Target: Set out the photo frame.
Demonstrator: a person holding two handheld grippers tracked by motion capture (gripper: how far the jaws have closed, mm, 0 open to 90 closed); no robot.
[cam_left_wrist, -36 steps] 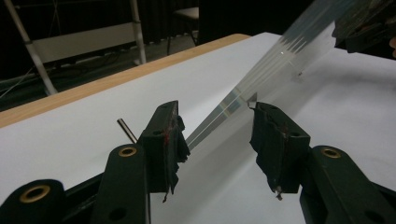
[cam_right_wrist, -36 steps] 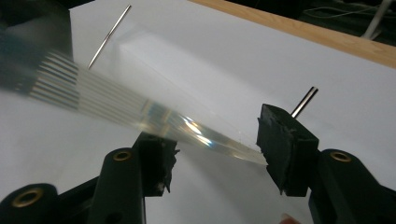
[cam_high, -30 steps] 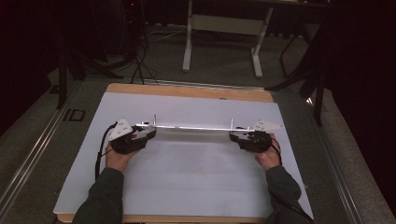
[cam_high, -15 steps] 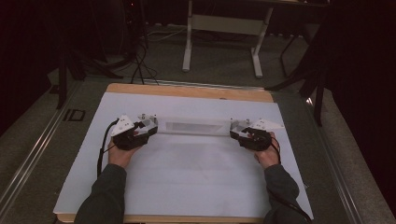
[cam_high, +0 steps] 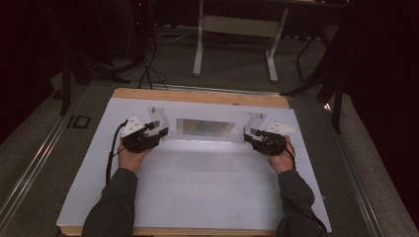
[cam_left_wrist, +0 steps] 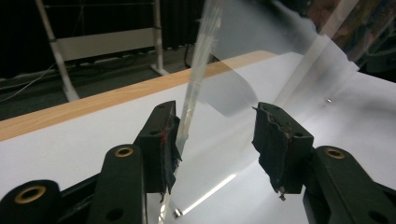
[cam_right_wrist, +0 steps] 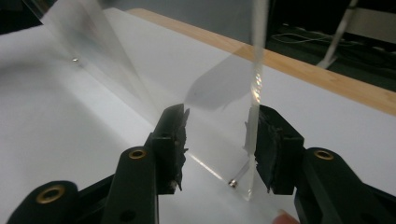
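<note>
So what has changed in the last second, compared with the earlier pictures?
The clear acrylic panel, earlier seen edge-on as a thin line between the two grippers, has tipped so its broad face shows. The left gripper and right gripper remain at its ends, fingers apart. The white table sheet is unchanged.

A lab or studio recording space: black curtains (cam_high: 29,59) enclose a carpeted floor (cam_high: 29,143) with loose cables (cam_high: 148,64), a white metal stand (cam_high: 237,29), and a white-topped wooden table (cam_high: 197,197).

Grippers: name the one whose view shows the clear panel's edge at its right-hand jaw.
The right gripper; the left gripper, in its own view, has the clear panel edge by its left-hand jaw.
</note>
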